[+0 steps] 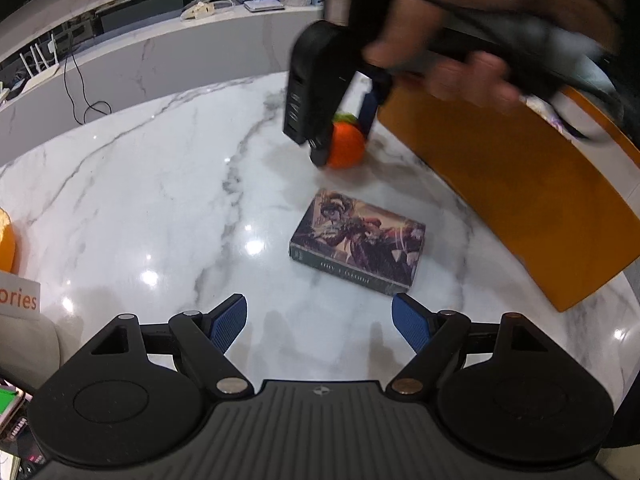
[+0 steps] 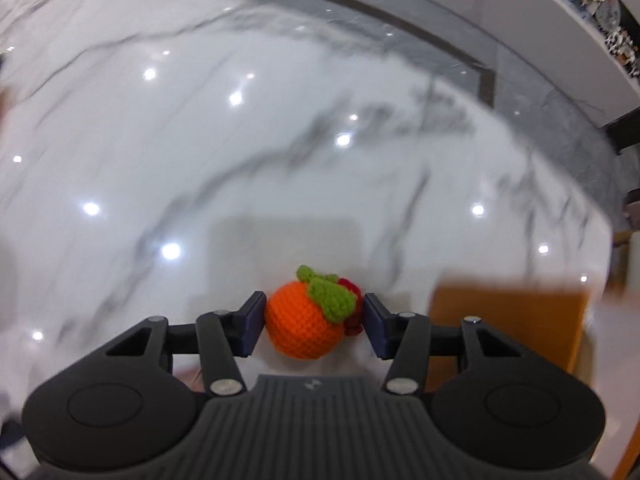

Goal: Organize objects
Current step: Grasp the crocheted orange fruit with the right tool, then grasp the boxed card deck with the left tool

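Observation:
A crocheted orange fruit [image 2: 304, 326] with green leaves sits between the pads of my right gripper [image 2: 315, 324], which is shut on it. In the left wrist view the same fruit [image 1: 346, 146] is held by the right gripper [image 1: 340, 136] just above the marble table [image 1: 140, 200], beside an orange box [image 1: 520, 184]. A small box with dark illustrated artwork [image 1: 358, 246] lies flat on the table. My left gripper [image 1: 320, 320] is open and empty, just short of that box.
The orange box also shows at the right in the right wrist view [image 2: 508, 320]. A low marble ledge [image 1: 160, 56] with cables and small devices runs behind the table. An orange item [image 1: 6, 240] and a printed sign [image 1: 18, 300] are at the far left.

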